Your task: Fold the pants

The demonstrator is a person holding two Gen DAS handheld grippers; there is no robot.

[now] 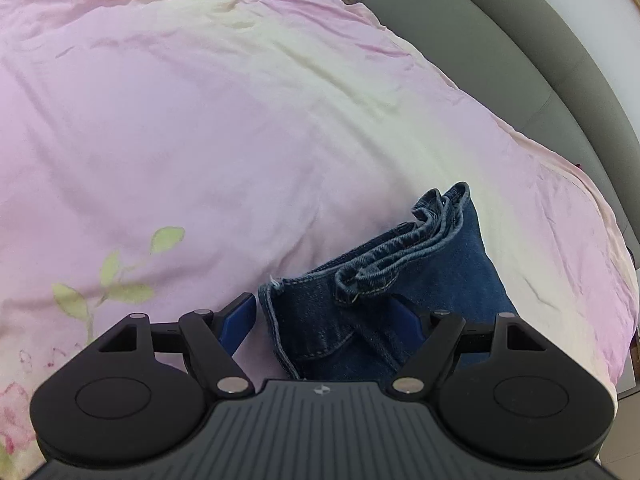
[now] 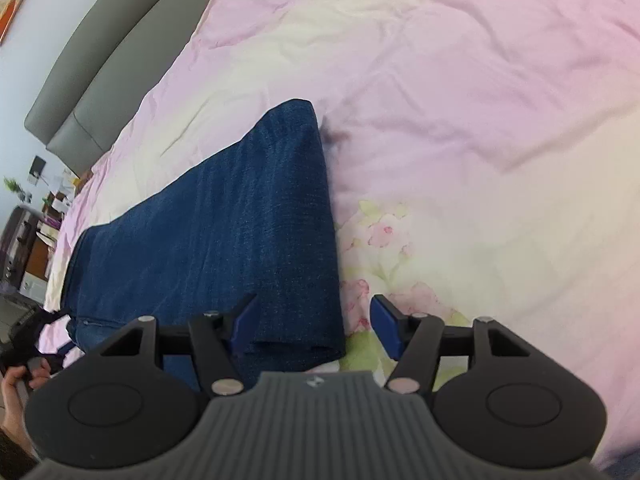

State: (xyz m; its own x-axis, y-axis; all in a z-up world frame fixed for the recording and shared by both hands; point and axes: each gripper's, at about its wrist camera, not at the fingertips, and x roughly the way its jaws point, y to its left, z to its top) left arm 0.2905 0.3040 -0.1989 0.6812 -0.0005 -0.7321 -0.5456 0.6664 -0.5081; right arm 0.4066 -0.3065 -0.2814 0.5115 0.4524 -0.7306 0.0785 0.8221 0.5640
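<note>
Spread beneath both our tools lies a pale pink and cream bed cover of wrinkled cotton with printed green leaves and pink blossoms (image 1: 200, 120), and behind it runs a grey padded headboard (image 1: 500, 40); from the right wrist view we also see a cluttered shelf corner (image 2: 36, 216) far off to the left of that tool. Our dark blue denim pants (image 2: 224, 232), folded into a long band, rest on the cover. Seen from our left gripper (image 1: 326, 320), the end with the stitched hems and seams bunched together lies directly ahead of the tool and runs back between its blue-padded fingers (image 1: 240, 320); the jaws stand wide apart, the left pad clear of the cloth over bare cover, while the right pad is partly hidden behind the denim, so we see no squeeze on the fabric and call this tool released. Seen from our right gripper (image 2: 316, 324), the smooth folded end of the pants sits just ahead and to the left, its near corner lying in the gap between the fingers; the left pad overlaps the denim edge, the right pad hangs over the flowered cover well clear of the cloth, and the jaws are parted with nothing pinched. At the lower left of that view a person's hand (image 2: 24, 380) grips the dark handle of the other tool, beside the far end of the pants.
</note>
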